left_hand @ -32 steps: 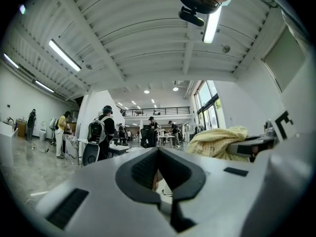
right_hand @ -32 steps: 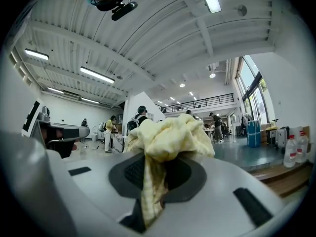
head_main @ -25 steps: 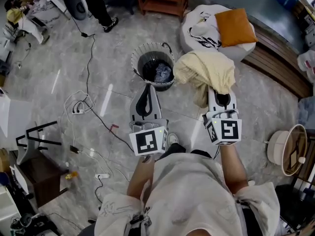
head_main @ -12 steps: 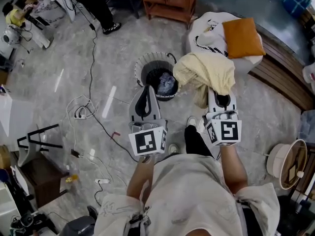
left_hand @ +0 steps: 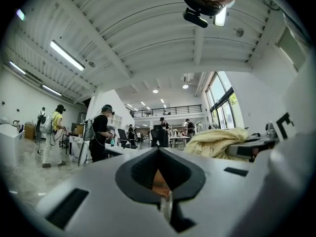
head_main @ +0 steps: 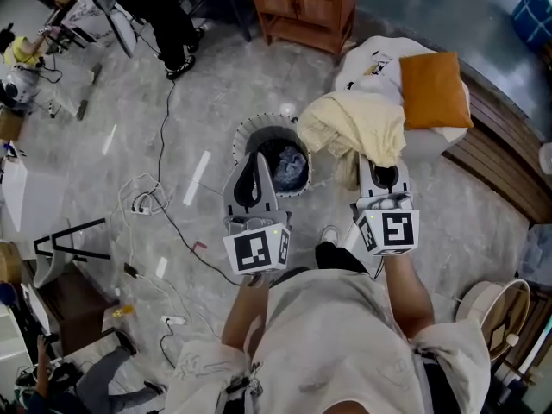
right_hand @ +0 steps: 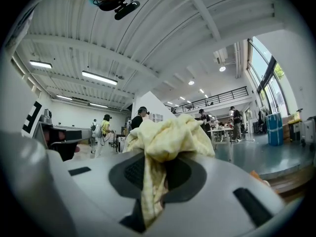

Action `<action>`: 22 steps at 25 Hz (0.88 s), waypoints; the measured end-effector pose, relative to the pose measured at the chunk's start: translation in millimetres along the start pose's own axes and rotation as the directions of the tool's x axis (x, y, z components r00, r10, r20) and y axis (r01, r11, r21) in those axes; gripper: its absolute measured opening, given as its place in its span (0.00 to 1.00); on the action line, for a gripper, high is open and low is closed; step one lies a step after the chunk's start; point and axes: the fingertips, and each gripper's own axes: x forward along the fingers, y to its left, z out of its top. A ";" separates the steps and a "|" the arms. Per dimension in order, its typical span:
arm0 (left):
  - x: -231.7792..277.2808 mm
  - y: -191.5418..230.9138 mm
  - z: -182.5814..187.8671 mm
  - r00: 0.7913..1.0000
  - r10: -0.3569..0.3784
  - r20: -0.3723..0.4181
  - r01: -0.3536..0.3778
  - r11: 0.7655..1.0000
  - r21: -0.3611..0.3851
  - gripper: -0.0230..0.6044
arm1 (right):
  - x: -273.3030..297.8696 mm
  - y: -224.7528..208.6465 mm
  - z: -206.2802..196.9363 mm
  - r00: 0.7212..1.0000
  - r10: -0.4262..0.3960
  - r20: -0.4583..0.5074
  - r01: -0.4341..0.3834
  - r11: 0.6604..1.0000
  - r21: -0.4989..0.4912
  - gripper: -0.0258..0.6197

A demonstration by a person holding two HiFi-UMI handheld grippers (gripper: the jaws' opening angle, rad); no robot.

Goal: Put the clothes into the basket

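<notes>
The round basket [head_main: 250,136] stands on the marble floor, with dark and bluish clothes [head_main: 289,167] inside it. In the head view my left gripper [head_main: 256,157] hangs over the basket's near rim; it is shut and holds nothing. The left gripper view shows the same gripper [left_hand: 163,194] with its jaws together. My right gripper [head_main: 380,167] is shut on a cream-yellow garment [head_main: 355,126], which bunches over its tips just right of the basket. In the right gripper view the garment [right_hand: 165,139] drapes out from between the shut jaws of the right gripper [right_hand: 152,184].
A white beanbag [head_main: 375,63] with an orange cushion [head_main: 434,90] sits behind the garment. A wooden cabinet [head_main: 302,5] stands at the back, and a wooden platform [head_main: 492,158] at the right. Cables [head_main: 155,198] trail over the floor at the left, by a black stool [head_main: 60,248].
The person has walked toward the basket, and both grippers have come forward together. The basket now lies right at the left gripper's tips. The garment stays in the right gripper.
</notes>
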 end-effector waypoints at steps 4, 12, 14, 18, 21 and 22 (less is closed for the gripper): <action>24.9 -5.2 2.5 0.999 0.045 0.002 -0.045 0.999 0.011 0.04 | 26.4 -21.8 -2.0 0.999 0.038 -0.003 -0.038 0.999 0.013 0.09; 49.5 20.8 -11.8 0.992 0.123 -0.030 -0.123 0.992 0.024 0.04 | 78.9 -13.1 -19.7 0.992 0.124 -0.030 -0.123 0.992 0.039 0.09; 57.3 36.5 -17.2 0.990 0.134 -0.034 -0.133 0.991 0.022 0.04 | 96.4 -0.3 -25.0 0.988 0.146 -0.043 -0.144 0.989 0.039 0.09; 73.6 72.5 -33.6 0.988 0.149 -0.046 -0.149 0.989 0.010 0.04 | 131.3 27.4 -40.8 0.981 0.175 -0.084 -0.173 0.984 0.037 0.09; 87.8 97.3 -49.5 0.987 0.146 -0.067 -0.146 0.989 -0.004 0.04 | 156.6 47.7 -59.9 0.971 0.195 -0.140 -0.191 0.981 0.043 0.09; 93.6 107.2 -54.0 0.987 0.145 -0.069 -0.146 0.989 -0.008 0.04 | 167.4 55.5 -67.3 0.967 0.203 -0.156 -0.198 0.979 0.048 0.09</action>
